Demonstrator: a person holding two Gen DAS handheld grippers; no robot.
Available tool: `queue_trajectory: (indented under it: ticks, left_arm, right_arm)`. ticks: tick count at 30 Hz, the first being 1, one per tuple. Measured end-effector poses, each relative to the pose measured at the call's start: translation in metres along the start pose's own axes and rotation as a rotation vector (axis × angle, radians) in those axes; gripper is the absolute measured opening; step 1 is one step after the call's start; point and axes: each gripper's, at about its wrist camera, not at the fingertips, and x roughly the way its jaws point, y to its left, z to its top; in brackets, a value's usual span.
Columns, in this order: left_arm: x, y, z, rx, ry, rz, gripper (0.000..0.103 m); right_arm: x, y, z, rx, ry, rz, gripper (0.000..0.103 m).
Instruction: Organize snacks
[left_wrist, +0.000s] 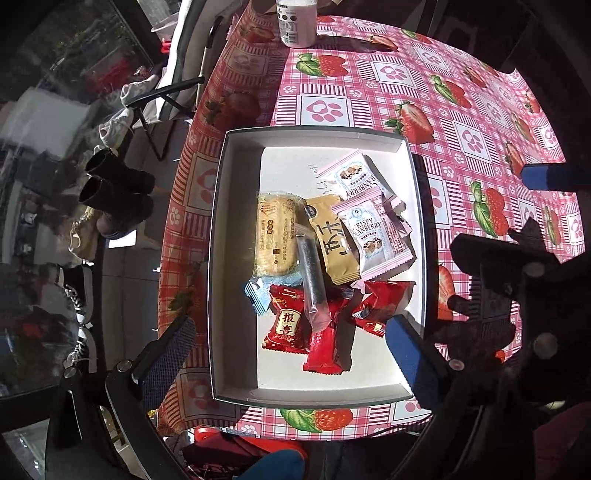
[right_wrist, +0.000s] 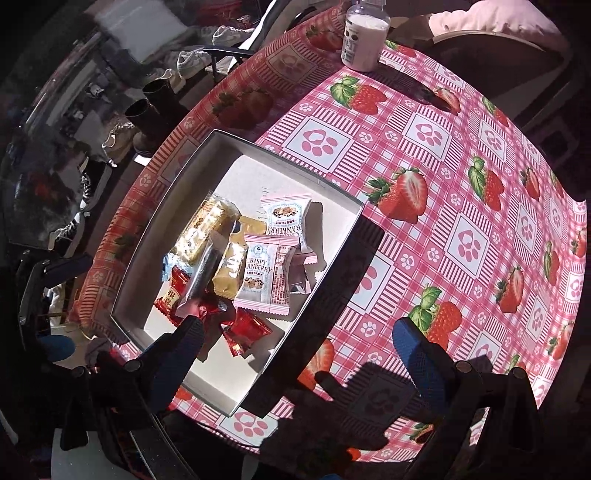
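A white shallow box (left_wrist: 288, 166) lies on the strawberry tablecloth near the table's left edge. Inside it is a loose pile of snacks: a yellow biscuit pack (left_wrist: 275, 236), a tan packet (left_wrist: 336, 243), two pink cranberry packets (left_wrist: 380, 236), a clear stick packet (left_wrist: 312, 273), several red packets (left_wrist: 286, 325) and a light blue one (left_wrist: 256, 295). My left gripper (left_wrist: 291, 358) hangs open above the box's near end, holding nothing. My right gripper (right_wrist: 299, 358) is open and empty over the box's near right corner (right_wrist: 243, 398). The same pile (right_wrist: 258, 273) shows in the right wrist view.
A bottle of pinkish drink (left_wrist: 297, 22) (right_wrist: 365, 40) stands at the table's far edge. Bare tablecloth (right_wrist: 461, 184) stretches right of the box. Past the table's left edge are a folding chair (left_wrist: 173, 92), boots (left_wrist: 118, 192) and shoes on the floor.
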Motion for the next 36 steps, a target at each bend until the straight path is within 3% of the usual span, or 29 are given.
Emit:
queue_trajectory:
  ticks: [36]
  left_arm:
    - [-0.001, -0.011, -0.005, 0.056, 0.018, 0.033, 0.103]
  right_arm:
    - [-0.001, 0.010, -0.008, -0.046, -0.004, -0.015, 0.102]
